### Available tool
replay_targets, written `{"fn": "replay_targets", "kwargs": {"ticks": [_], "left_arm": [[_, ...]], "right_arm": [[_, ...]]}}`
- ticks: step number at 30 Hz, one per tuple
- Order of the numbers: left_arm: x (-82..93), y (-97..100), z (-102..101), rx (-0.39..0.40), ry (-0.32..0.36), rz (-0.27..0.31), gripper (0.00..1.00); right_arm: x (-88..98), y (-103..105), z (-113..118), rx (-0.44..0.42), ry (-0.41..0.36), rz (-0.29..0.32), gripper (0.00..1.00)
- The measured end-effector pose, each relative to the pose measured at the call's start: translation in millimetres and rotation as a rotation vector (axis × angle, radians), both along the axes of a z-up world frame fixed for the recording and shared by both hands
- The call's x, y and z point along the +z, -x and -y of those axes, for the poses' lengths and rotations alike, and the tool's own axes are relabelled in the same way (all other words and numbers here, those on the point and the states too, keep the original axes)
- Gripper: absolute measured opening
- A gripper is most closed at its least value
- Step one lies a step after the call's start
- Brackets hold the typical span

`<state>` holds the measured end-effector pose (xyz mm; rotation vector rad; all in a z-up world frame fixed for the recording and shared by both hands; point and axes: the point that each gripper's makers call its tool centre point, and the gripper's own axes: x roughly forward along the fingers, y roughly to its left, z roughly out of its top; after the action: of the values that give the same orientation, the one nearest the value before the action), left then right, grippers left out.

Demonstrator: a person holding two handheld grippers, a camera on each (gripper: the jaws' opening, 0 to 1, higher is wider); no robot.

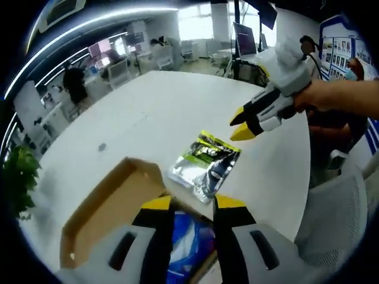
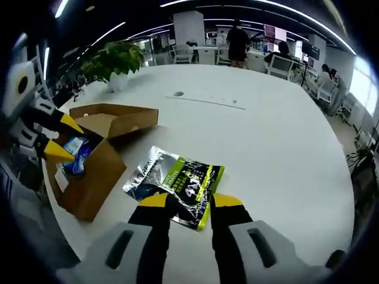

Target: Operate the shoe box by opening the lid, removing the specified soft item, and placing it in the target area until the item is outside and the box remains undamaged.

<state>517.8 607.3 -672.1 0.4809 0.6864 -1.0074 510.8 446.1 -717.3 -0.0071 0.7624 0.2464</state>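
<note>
A brown cardboard shoe box [image 2: 89, 177] stands on the white table [image 2: 278, 148] with its lid [image 2: 112, 118] folded back; in the left gripper view the lid [image 1: 109, 207] lies to the left. A blue soft packet [image 2: 76, 155] lies inside the box. A silver and green pouch [image 2: 174, 183] lies flat on the table beside the box, also visible as the pouch [image 1: 206, 164]. My left gripper [image 1: 193, 204] is open over the box's open top, seen as the left gripper [image 2: 59, 137]. My right gripper [image 2: 191, 201] is open, hovering just short of the pouch; the right gripper [image 1: 241, 125] holds nothing.
A potted plant [image 2: 115, 59] stands at the table's far edge. A grey mesh chair [image 1: 337, 213] sits by the table's rim. A person [image 2: 238, 41] stands among desks and chairs in the office behind. A small dark mark [image 2: 177, 93] is on the tabletop.
</note>
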Motion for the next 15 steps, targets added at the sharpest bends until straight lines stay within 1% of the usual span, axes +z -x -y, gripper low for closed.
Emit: {"fn": "replay_targets", "kwargs": {"ticks": [2,5,7,10,15], "left_arm": [[2.7,-1.1,-6.7,0.033,0.019,-0.007,0.25],[6.3,0.0,-14.5,0.054,0.035,-0.006,0.25],[7.6,1.6,-20.7,0.065,0.037,0.001,0.26],[8.1,3.9,-29.9,0.073,0.029,0.012,0.27],[10.4,5.2,-48.6,0.113,0.043,0.01,0.3]], "right_arm": [[5.8,1.7,-4.6,0.007,-0.01,0.012,0.26],[15.0,6.6,-16.8,0.024,-0.028,0.026,0.28],[18.5,8.2,-24.0,0.032,-0.042,0.033,0.29],[26.6,11.4,-38.4,0.035,-0.083,0.05,0.3],[32.8,16.6,-63.0,0.074,-0.097,0.061,0.31]]}}
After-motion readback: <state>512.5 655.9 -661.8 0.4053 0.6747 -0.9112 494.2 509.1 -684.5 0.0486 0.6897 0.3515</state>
